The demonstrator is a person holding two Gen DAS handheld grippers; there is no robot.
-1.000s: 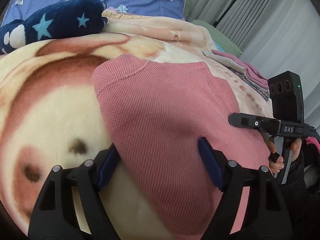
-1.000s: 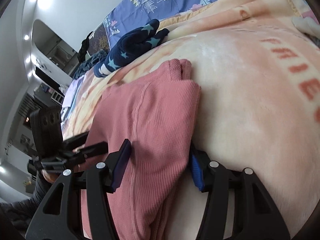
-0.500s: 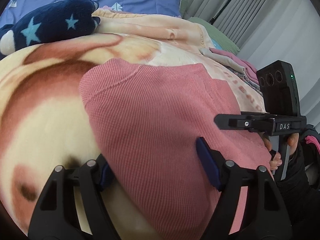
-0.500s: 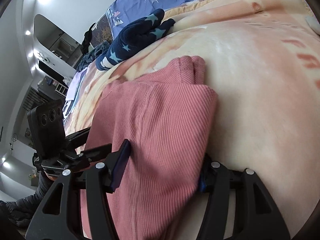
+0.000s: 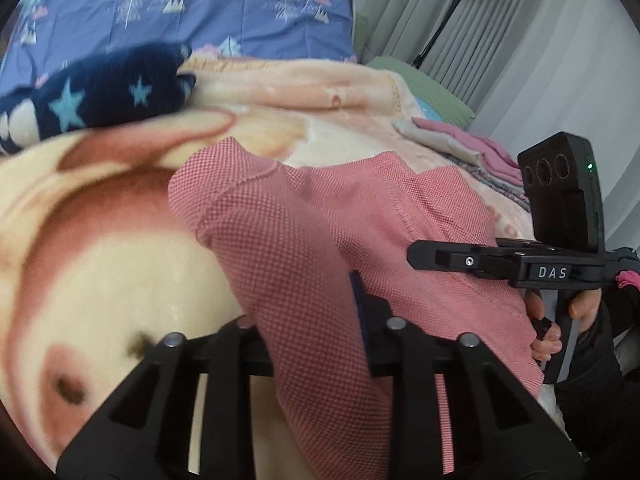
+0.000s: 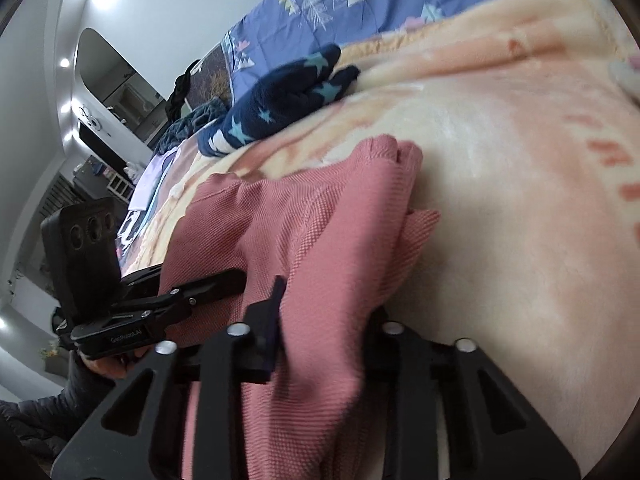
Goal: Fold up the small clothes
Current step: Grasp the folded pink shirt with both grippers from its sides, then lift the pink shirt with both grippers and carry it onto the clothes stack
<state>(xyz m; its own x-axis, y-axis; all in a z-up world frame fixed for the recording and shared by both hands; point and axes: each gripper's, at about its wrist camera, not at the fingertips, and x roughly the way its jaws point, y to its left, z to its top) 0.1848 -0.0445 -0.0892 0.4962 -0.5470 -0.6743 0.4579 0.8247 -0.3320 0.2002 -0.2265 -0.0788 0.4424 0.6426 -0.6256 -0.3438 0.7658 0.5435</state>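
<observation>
Pink waffle-knit garment (image 5: 304, 240) lies on the peach blanket (image 5: 100, 260) of the bed, left-wrist view. Near edge of the garment is bunched up between the fingers of the left gripper (image 5: 316, 320); these have just been closing and now clench the fabric, blue pad (image 5: 362, 320) pressed against its right side, the other pad hidden behind the cloth. Right of the garment, a hand holds the right gripper (image 5: 424, 258), tip over the garment's right part. Beyond the garment: navy star-print fleece (image 5: 108, 96), blue tree-print pillow (image 5: 192, 4), small stack of folded clothes (image 5: 460, 144) far right.

Right-wrist view: same garment (image 6: 320, 248), its right-hand edge gathered between the fingers of the right gripper (image 6: 324, 320); these have just been closing too and grip the cloth, left pad (image 6: 272, 320) against it, right pad hidden by the fold. Left gripper (image 6: 236, 278) sits left of the garment with its tip on the fabric. Navy fleece (image 6: 280, 100) lies beyond the garment.
</observation>
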